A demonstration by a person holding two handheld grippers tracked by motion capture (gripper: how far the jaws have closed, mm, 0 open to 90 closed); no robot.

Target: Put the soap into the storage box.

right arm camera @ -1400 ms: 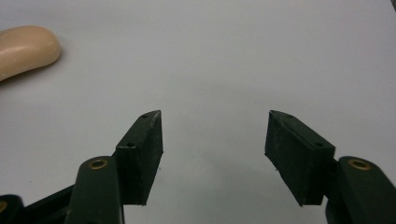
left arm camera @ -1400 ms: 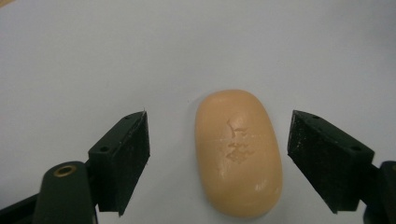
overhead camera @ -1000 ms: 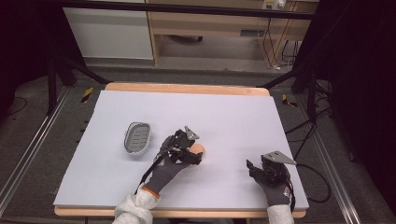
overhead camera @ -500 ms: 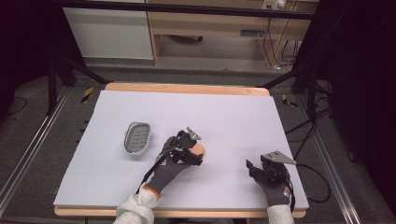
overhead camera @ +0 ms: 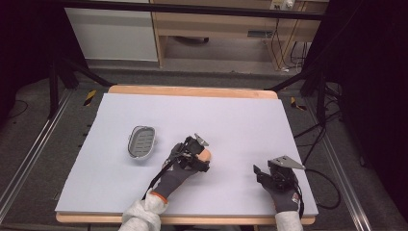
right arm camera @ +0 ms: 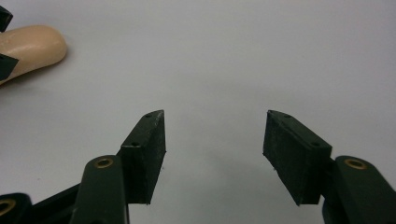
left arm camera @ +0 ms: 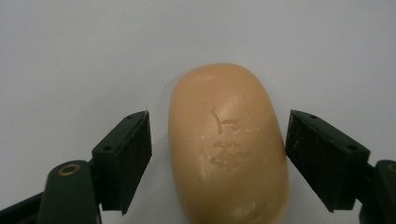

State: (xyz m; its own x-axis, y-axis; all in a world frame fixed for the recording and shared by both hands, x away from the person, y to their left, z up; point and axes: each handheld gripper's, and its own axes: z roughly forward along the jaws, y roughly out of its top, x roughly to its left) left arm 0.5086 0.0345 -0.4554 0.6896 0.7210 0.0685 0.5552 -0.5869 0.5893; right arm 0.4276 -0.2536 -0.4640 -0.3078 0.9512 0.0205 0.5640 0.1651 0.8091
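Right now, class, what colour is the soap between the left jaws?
Pale peach-tan soap, with a stamped mark; clearest in the left gripper view.

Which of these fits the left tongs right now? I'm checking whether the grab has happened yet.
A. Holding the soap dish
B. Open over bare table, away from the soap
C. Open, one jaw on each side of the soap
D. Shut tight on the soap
C: in the left gripper view the left tongs stand open around the soap, with a gap showing at the left jaw.
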